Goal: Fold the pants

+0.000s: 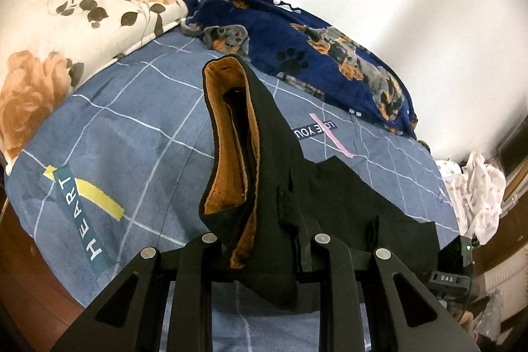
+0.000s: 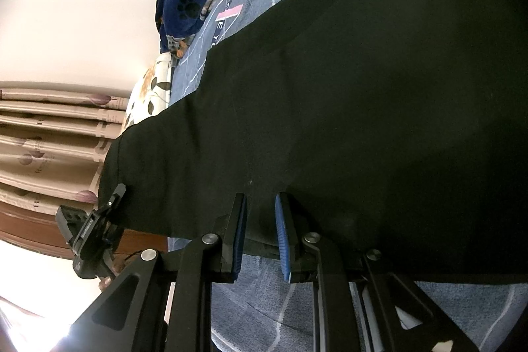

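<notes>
Your left tool (image 1: 264, 240) is clenched on the pants (image 1: 280, 187): the black cloth bunches over its fingers and hides the pads, and the waistband stands up in front of the camera, its orange lining (image 1: 227, 134) open to view. From there the rest of the pants slopes away to your right and down onto the bed (image 1: 138, 121), whose blue cover carries a white grid and the word HEART.

Your right tool (image 2: 260, 233) is clenched too, its blue pads (image 2: 283, 240) pinching a fold of the same black cloth near its lower edge (the cloth fills most of that view, stretched wide across the bed). In the right view your left tool shows at the far corner of the cloth, gripping it.

Behind the pants lie a dark blue dog-print blanket (image 1: 330, 55) against the wall and a floral pillow (image 1: 66, 32) at the left. A curtain (image 2: 49, 147) hangs beyond the pillow.
</notes>
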### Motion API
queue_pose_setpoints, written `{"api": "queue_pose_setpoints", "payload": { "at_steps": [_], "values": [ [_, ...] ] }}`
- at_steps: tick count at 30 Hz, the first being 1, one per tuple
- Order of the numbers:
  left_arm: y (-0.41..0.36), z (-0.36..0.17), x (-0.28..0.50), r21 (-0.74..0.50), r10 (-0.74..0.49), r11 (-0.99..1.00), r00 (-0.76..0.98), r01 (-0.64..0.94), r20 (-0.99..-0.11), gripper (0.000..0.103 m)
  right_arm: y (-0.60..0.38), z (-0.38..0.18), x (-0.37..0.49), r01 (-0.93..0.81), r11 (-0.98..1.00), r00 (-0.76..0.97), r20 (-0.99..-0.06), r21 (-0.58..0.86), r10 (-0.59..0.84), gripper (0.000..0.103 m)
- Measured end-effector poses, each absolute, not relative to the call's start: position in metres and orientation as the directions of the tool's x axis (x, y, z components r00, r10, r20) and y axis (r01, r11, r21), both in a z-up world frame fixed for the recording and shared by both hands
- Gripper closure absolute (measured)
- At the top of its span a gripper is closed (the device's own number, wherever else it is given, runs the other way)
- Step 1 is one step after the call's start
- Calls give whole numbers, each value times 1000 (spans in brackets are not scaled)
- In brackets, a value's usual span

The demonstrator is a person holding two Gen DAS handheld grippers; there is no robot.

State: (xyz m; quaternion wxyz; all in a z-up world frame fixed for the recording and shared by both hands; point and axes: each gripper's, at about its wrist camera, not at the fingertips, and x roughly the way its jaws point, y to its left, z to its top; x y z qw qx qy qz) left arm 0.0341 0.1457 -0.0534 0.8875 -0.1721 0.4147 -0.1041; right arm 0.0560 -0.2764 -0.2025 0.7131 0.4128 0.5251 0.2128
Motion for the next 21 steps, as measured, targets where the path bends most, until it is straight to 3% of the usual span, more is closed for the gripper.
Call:
{"api": "queue_pose_setpoints", "payload": {
  "at_steps": [21],
  "values": [
    [118, -38, 22, -288, -275, 953, 668, 94, -691, 80, -275, -205, 57, 124, 568, 359, -570, 814, 739, 88]
  ]
}}
